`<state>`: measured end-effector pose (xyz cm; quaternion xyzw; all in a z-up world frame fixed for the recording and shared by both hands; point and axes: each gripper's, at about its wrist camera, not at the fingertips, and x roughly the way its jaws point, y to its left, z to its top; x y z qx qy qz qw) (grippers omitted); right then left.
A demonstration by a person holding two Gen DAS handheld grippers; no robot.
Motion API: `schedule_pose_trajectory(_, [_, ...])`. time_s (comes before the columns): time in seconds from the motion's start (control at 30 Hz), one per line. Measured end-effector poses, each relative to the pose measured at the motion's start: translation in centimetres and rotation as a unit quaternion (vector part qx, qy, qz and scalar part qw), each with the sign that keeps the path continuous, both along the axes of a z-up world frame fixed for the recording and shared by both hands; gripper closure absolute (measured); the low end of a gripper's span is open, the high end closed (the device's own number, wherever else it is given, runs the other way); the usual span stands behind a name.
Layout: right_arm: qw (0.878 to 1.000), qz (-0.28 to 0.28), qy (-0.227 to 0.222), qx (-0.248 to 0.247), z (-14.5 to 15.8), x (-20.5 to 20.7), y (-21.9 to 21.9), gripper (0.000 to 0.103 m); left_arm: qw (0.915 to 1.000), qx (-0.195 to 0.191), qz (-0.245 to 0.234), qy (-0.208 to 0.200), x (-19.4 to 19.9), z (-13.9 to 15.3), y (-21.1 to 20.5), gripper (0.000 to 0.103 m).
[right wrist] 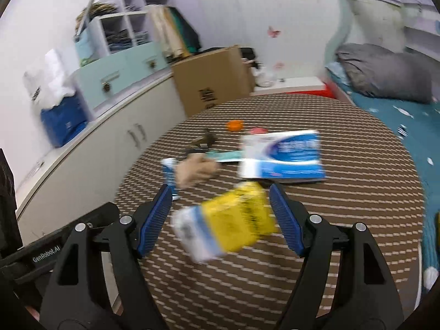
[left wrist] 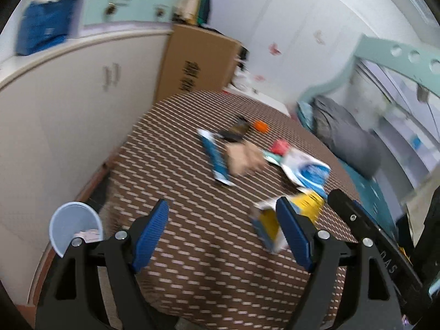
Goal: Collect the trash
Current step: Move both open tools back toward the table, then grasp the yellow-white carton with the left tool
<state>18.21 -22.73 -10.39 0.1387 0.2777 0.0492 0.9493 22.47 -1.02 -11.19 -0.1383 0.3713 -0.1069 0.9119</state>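
Surface: round table under brown woven striped cloth, centre frame, littered with blurred packets.
Container: pale blue plastic cup, lower left, contents unclear.
Claws: left gripper and right gripper were spread wide, nothing held.

"genrobot.ai" on left tool body; box print & packet labels too blurred.

My left gripper tilts downward with its blue pads spread wide and nothing pressed between them; my right gripper also angles down, jaws standing apart, its pads clamping nothing; both views are motion-blurred.
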Motion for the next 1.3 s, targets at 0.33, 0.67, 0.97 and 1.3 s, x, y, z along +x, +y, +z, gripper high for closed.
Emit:
schedule_pose_trajectory(0.33, [0.999,-0.029,0.024,0.022,-2.0,-0.5,-6.0,0.031,0.9983,0.021,-0.049,0.025,1.4,-3.0,-6.0,0.025])
schedule_pose_trajectory(0.67, [0.999,-0.011,0.033,0.031,-2.4,0.7,-7.0,0.031,0.9953,0.028,-0.089,0.026,3.6,-4.9,-9.5,0.058])
schedule_pose_trajectory(0.97, [0.999,0.018,0.031,0.027,-1.8,1.6,-5.0,0.031,0.9971,0.043,-0.054,-0.033,1.3,-1.9,-7.2,0.101])
schedule_pose_trajectory(1.3, [0.998,0.054,0.035,0.002,-1.0,3.9,-0.9,0.031,0.9950,0.061,0.012,-0.078,1.0,1.4,-2.5,0.101])
